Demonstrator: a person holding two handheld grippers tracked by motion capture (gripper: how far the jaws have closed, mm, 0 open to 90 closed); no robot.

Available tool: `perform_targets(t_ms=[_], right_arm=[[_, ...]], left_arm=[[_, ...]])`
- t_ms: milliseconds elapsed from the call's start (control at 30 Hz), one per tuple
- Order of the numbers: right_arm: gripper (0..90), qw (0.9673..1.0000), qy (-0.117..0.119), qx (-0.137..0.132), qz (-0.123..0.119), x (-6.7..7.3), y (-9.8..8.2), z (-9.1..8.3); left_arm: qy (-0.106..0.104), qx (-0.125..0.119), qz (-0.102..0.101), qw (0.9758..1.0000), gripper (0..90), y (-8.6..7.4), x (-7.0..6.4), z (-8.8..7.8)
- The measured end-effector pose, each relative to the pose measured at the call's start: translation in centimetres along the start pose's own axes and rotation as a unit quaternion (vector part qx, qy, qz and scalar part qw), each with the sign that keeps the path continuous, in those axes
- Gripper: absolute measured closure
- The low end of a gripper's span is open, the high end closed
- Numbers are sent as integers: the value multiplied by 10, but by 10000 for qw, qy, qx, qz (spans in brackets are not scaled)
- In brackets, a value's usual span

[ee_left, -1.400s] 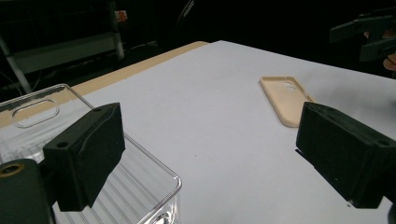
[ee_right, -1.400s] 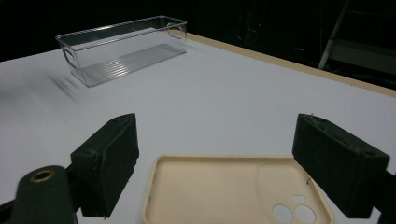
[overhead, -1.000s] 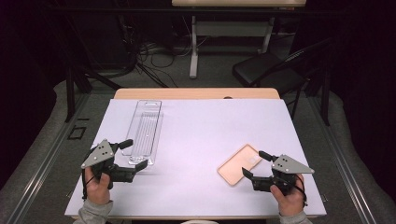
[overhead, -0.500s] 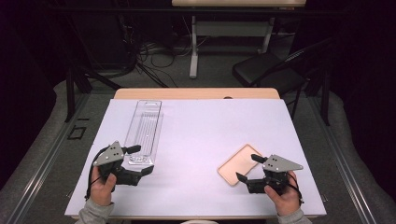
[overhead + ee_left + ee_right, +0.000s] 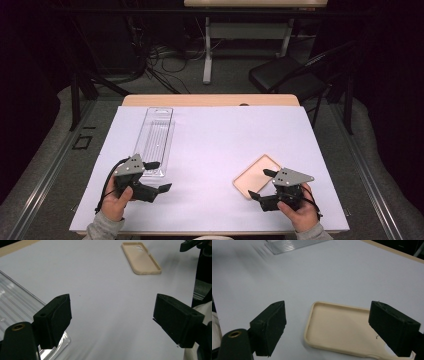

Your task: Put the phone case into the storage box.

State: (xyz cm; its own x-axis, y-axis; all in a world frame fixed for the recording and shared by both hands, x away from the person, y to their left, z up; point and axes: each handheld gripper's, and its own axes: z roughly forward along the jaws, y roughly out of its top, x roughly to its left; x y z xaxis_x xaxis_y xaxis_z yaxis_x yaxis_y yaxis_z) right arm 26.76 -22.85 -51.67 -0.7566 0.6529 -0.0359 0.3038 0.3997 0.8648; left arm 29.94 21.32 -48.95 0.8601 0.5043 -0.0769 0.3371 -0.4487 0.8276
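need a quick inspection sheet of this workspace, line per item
surface: table covered by a pale sheet, wooden edge at the far side
job's things: tan phone case lying hollow side up; clear plastic tray lying flat
clutter: nothing seen
grippers: left tongs open beside the tray's near end; right tongs open at the case, nothing held
cables: one trails from each gripper; tangle on the floor beyond
surroundings: dark room, folding chair, another table behind

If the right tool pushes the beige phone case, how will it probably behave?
The thin beige phone case probably is light and would slide on the smooth white table cover. Its shallow open shell looks flexible, so squeezing may bend it. Lying flat, it should not roll.
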Motion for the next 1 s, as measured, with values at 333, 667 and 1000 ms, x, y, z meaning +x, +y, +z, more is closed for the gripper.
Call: perform_targets(t_ms=[333, 667, 1000], right_arm=[[143, 9975, 212, 668, -97, 3, 7, 4], [143, 9898, 332, 1355, -293, 5, 20, 10], [143, 9790, 219, 2024, -100, 1, 29, 17]], left_arm=[[-167, 496, -111, 9986, 153, 7, -4, 3], [-63, 1114, -82, 9937, 153, 18, -7, 10], [219, 1543, -134, 9877, 153, 32, -8, 16]])
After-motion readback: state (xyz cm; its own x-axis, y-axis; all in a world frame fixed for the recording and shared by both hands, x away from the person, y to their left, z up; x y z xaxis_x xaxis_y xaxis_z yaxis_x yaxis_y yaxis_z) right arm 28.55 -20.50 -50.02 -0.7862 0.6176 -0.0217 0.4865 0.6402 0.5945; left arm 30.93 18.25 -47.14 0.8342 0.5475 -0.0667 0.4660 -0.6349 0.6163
